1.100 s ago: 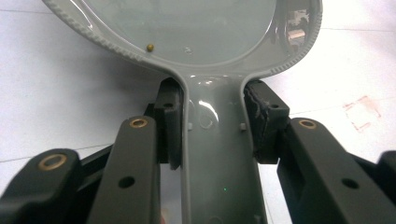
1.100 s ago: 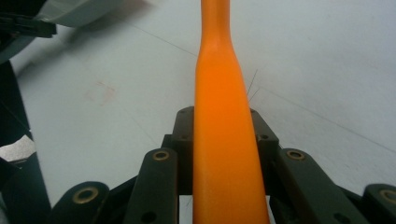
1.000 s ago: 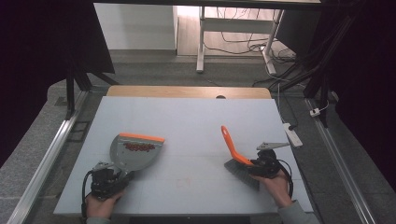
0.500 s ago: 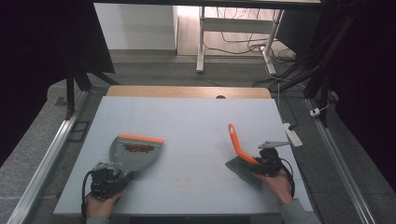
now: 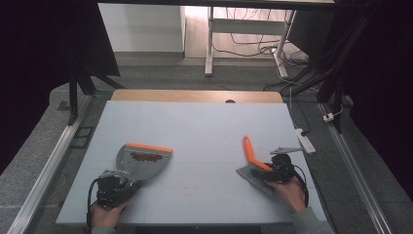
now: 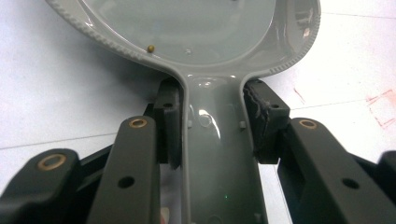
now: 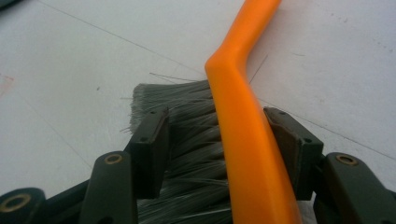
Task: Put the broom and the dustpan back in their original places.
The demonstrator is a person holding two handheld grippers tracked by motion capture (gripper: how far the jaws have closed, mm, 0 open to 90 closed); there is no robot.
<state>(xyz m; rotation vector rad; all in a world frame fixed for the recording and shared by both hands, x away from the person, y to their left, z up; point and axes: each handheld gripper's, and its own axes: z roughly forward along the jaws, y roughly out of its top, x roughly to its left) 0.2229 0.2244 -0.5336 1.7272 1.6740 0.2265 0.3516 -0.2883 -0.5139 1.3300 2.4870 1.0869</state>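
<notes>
A grey dustpan with an orange lip lies on the white table at the left, with red crumbs in its tray. My left gripper is shut on the dustpan's handle, and both pads press its sides. At the right a brush with an orange handle and grey bristles lies on the table. My right gripper has just been opening. The brush still lies between its jaws, and the left pad stands off the handle.
A white power strip lies along the table's right edge. A wooden strip runs along the far edge. Faint red marks sit near the front middle. A small brown bead rests in the pan.
The brush has tipped down from a raised tilt, shifted right, and now rests on the table. The right jaws have spread apart around it. The left gripper and dustpan have not moved.
</notes>
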